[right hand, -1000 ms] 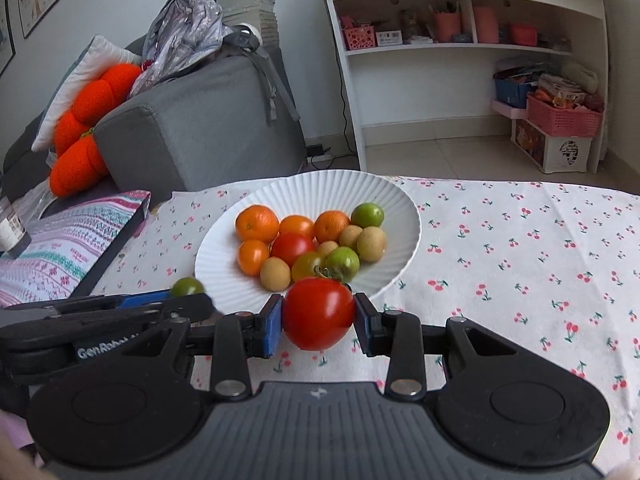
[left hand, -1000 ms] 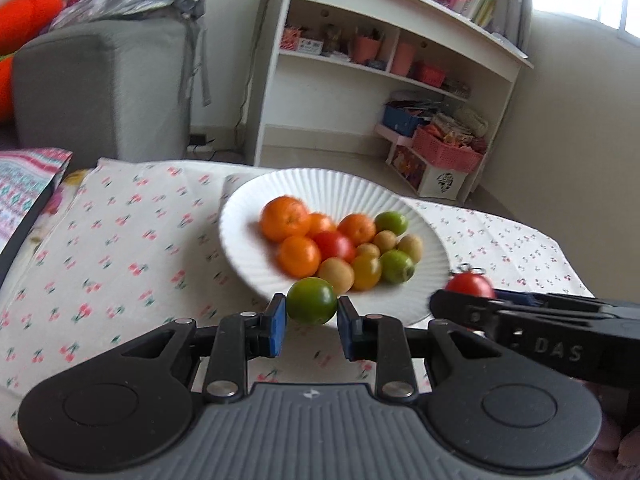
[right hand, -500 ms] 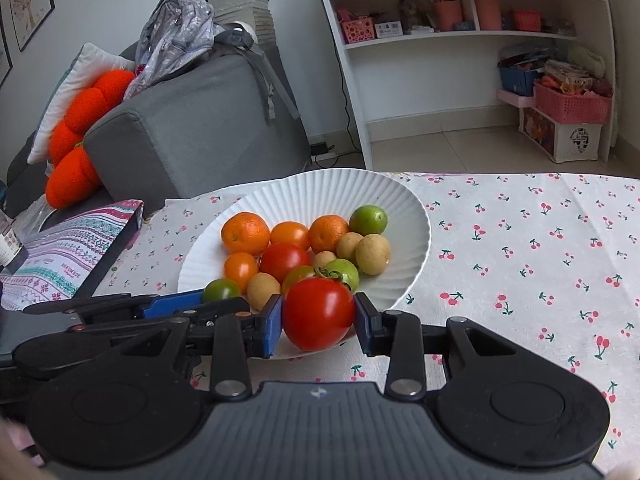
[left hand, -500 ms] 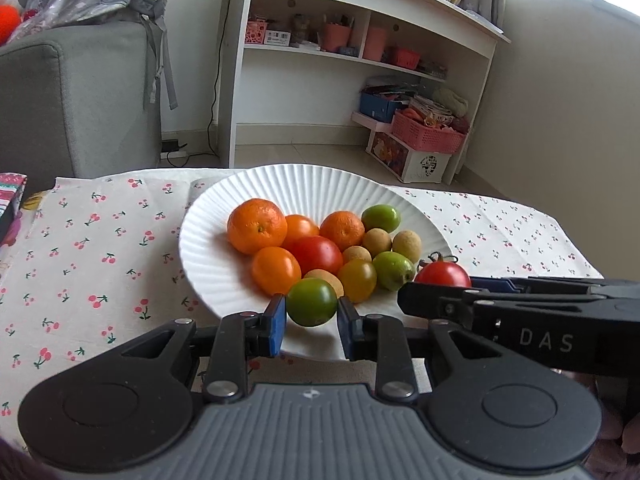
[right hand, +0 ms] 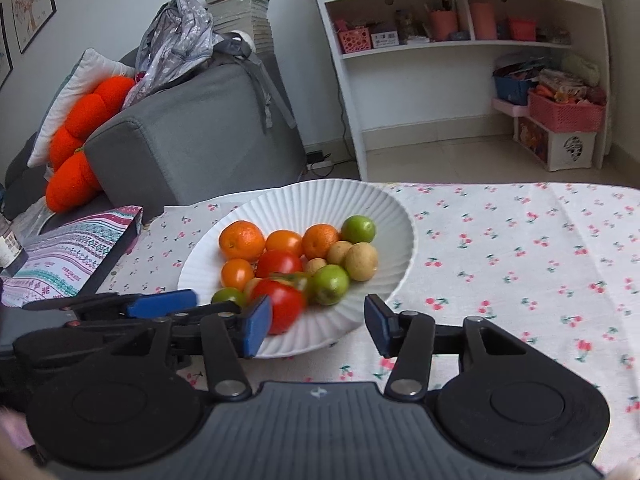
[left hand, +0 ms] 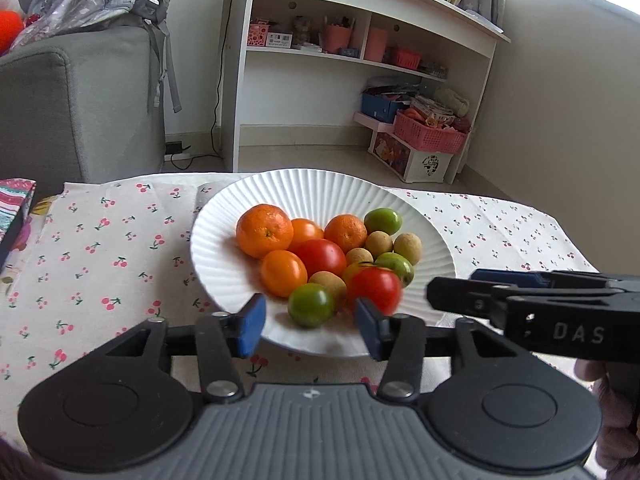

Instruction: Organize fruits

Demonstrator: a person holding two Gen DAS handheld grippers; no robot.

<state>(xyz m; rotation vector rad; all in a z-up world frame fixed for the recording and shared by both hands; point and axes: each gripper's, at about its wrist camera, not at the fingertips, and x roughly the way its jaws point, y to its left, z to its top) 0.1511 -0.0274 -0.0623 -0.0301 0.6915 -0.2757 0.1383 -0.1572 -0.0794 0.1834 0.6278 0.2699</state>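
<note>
A white ribbed plate on the cherry-print cloth holds several oranges, tomatoes, limes and small brown fruits. In the left wrist view my left gripper is opening; a green tomato lies on the plate's near edge between the pads, touching neither. In the right wrist view my right gripper is opening too; a blurred red tomato sits on the plate by the left pad, free of the right one. The two grippers stand side by side at the plate's near rim.
A patterned box lies left of the plate. The cherry-print cloth runs on to the right of it. Behind stand a grey sofa with orange cushions and a white shelf unit with baskets.
Both grippers were shut on their fruit, the left on the green tomato, the right on the red one. Both have opened, and the two tomatoes now rest on the plate.
</note>
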